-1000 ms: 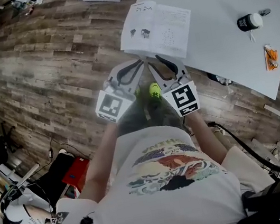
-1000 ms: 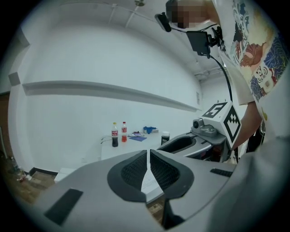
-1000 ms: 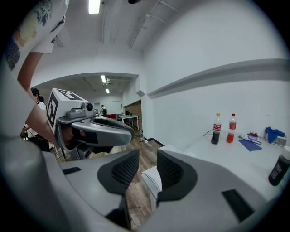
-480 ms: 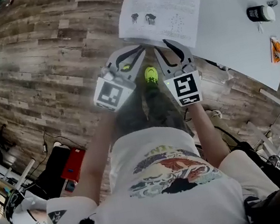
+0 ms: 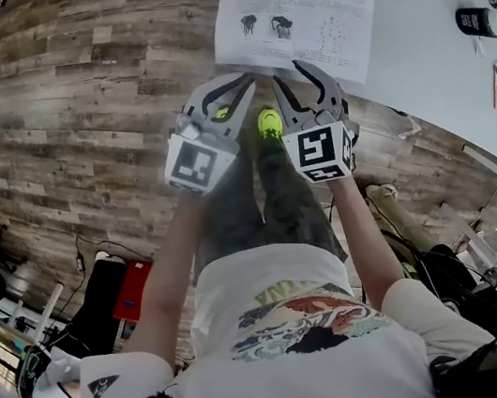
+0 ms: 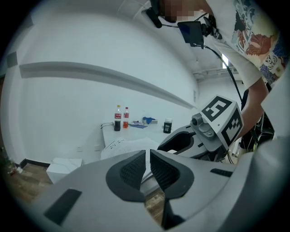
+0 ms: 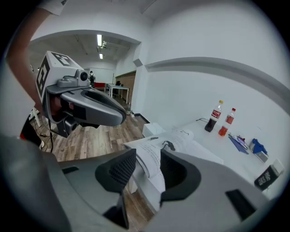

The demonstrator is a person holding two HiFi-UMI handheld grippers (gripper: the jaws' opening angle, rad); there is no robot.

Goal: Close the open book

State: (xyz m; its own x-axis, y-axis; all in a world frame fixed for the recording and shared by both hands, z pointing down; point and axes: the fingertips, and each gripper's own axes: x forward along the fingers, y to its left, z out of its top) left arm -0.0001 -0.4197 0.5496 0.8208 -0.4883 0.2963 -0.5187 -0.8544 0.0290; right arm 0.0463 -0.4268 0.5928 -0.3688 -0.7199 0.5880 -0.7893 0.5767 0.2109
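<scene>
The open book lies on the white table, at the side nearest to the person, with its pages facing up. Small dark drawings are on the left page and fine print on the right one. Its left part seems to reach a little past the table's edge, over the wooden floor.

Just in front of the book's near edge are both grippers, side by side. The right gripper has its jaws apart, and they have just been opening. In the right gripper view the book's near corner shows between them, but the pads do not press on it. The left gripper has its jaws closed, with only a thin slit between the pads and nothing in it.

Farther back on the table stand a cola bottle and a bottle of red drink, close together. A black jar lies well apart from the book. A white box sits on the floor beside the table.
</scene>
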